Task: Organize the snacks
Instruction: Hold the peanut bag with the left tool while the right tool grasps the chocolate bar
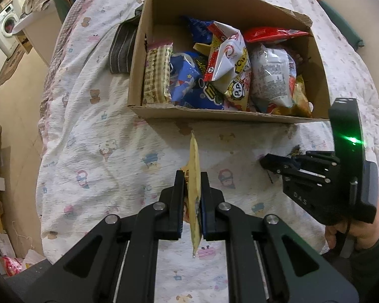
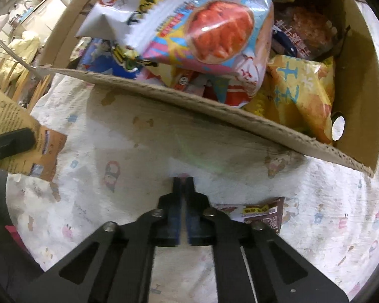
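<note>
Pinching a flat yellow packet (image 1: pixel 195 176) edge-on, the left gripper (image 1: pixel 192 176) hangs just short of the cardboard box (image 1: pixel 214 116) full of snack bags (image 1: pixel 227 68). Beside the box's near wall, the right gripper (image 2: pixel 183 184) has its fingers pressed together, holding nothing, above the bedsheet (image 2: pixel 113 176).

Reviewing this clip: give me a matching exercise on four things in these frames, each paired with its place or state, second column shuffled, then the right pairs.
Things:
1. left tool
2. right tool
3. brown packet
4. cardboard box

Places or states:
A. lies flat on the bedsheet beside the right tool
B. filled with snack bags
C. shut, nothing visible between its fingers
D. shut on the yellow packet, held edge-on short of the box

Pairs: 1-D, 2-C, 3-A, 4-B
</note>
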`<state>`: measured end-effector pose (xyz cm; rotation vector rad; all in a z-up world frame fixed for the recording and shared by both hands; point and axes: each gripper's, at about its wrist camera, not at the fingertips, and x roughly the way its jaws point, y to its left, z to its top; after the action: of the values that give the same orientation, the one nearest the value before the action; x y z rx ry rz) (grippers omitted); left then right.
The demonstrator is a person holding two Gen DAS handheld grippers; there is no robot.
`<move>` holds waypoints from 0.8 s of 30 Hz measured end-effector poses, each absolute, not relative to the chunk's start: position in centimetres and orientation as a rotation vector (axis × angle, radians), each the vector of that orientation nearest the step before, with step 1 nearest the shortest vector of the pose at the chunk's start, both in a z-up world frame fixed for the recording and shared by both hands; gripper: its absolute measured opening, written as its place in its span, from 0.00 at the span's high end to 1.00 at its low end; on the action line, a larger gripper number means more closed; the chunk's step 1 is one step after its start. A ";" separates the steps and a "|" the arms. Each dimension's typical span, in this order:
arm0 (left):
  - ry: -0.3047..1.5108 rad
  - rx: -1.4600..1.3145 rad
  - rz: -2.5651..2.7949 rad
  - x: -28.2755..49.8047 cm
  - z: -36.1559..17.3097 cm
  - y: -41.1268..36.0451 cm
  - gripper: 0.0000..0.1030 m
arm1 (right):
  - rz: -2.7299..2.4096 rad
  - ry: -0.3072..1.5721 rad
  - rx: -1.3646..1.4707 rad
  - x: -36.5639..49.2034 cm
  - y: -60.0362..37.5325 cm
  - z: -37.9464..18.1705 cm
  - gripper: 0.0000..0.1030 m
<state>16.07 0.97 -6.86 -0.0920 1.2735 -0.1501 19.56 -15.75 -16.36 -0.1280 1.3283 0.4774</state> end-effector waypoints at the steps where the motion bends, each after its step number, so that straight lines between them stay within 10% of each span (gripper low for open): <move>1: 1.271 -0.090 -0.147 16.1 -6.9 1.0 0.92 | 0.485 1.324 -0.128 19.7 -16.7 -15.6 1.00; 11: 1.252 -0.083 -0.118 15.4 -6.8 1.7 0.92 | 0.437 1.283 0.080 18.7 -19.8 -11.9 0.91; 13: 1.245 -0.077 -0.113 15.2 -6.7 1.8 0.92 | 0.386 1.282 0.113 18.2 -21.5 -11.9 0.76; 15: 1.241 -0.071 -0.109 15.1 -6.7 1.8 0.92 | 0.340 1.302 0.156 19.2 -22.6 -12.4 0.25; 24: 1.224 -0.049 -0.101 15.0 -6.6 1.8 0.92 | 0.139 1.385 0.299 21.4 -26.7 -15.6 0.23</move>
<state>15.01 1.78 -6.58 -0.0492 1.2239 -0.1006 21.38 -26.69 -15.61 0.2995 1.3848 0.1386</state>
